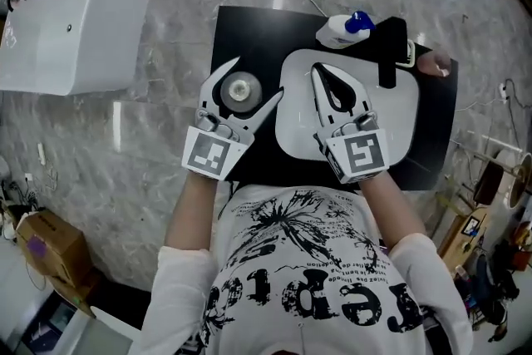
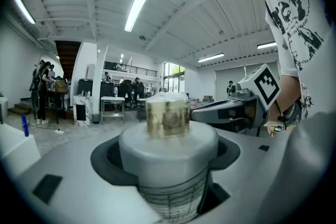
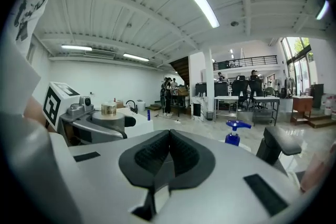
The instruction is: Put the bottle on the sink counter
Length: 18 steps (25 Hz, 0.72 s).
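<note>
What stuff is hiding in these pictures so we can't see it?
- The bottle: in the left gripper view the left gripper wraps its lower half. The head view shows only its top.
- The blue-topped bottle: in the right gripper view its body is behind the right gripper.
- The sink: in the head view the right gripper covers its middle.

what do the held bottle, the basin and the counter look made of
Bottle: translucent, probably plastic body with printed lines, matte grey cap, brassy metal-looking top. Basin: smooth white, likely ceramic or plastic. Counter: flat matte black, material unclear.
</note>
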Each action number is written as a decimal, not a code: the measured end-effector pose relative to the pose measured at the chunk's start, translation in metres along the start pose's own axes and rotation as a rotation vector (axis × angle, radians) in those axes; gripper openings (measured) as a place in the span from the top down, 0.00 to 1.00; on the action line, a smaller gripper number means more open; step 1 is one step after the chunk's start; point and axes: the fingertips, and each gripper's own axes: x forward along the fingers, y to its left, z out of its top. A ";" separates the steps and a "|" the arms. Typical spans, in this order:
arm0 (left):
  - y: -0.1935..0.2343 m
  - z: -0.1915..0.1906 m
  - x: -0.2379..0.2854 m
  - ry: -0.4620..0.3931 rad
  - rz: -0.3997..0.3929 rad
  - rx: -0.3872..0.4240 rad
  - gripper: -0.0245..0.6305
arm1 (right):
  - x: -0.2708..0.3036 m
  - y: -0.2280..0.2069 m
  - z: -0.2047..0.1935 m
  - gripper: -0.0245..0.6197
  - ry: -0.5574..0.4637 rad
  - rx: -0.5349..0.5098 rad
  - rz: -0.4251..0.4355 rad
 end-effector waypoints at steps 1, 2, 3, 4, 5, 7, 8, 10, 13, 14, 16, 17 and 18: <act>0.007 -0.009 0.009 0.013 -0.019 0.004 0.43 | 0.008 -0.005 -0.006 0.94 0.006 0.010 -0.013; 0.013 -0.019 0.017 0.024 -0.033 0.007 0.43 | 0.017 -0.009 -0.012 0.94 0.012 0.018 -0.024; 0.020 -0.027 0.025 0.032 -0.045 0.007 0.43 | 0.025 -0.013 -0.018 0.94 0.018 0.024 -0.035; 0.026 -0.036 0.032 0.039 -0.053 0.002 0.43 | 0.032 -0.016 -0.025 0.94 0.025 0.031 -0.045; 0.032 -0.044 0.038 0.046 -0.061 -0.010 0.43 | 0.038 -0.018 -0.032 0.94 0.034 0.038 -0.055; 0.043 -0.060 0.048 0.065 -0.077 -0.039 0.43 | 0.049 -0.021 -0.045 0.94 0.054 0.051 -0.079; 0.050 -0.068 0.053 0.079 -0.085 -0.047 0.43 | 0.054 -0.023 -0.050 0.94 0.062 0.057 -0.091; 0.061 -0.083 0.064 0.122 -0.102 -0.044 0.43 | 0.067 -0.028 -0.059 0.94 0.074 0.074 -0.109; 0.075 -0.103 0.081 0.152 -0.122 -0.042 0.43 | 0.081 -0.035 -0.071 0.94 0.079 0.133 -0.121; 0.079 -0.109 0.086 0.155 -0.129 -0.044 0.43 | 0.085 -0.037 -0.074 0.94 0.077 0.148 -0.126; 0.083 -0.119 0.095 0.163 -0.145 -0.041 0.43 | 0.091 -0.040 -0.079 0.94 0.076 0.156 -0.135; 0.084 -0.123 0.099 0.168 -0.155 -0.038 0.43 | 0.093 -0.040 -0.081 0.94 0.079 0.152 -0.137; 0.085 -0.126 0.103 0.172 -0.164 -0.037 0.43 | 0.095 -0.041 -0.083 0.94 0.084 0.149 -0.140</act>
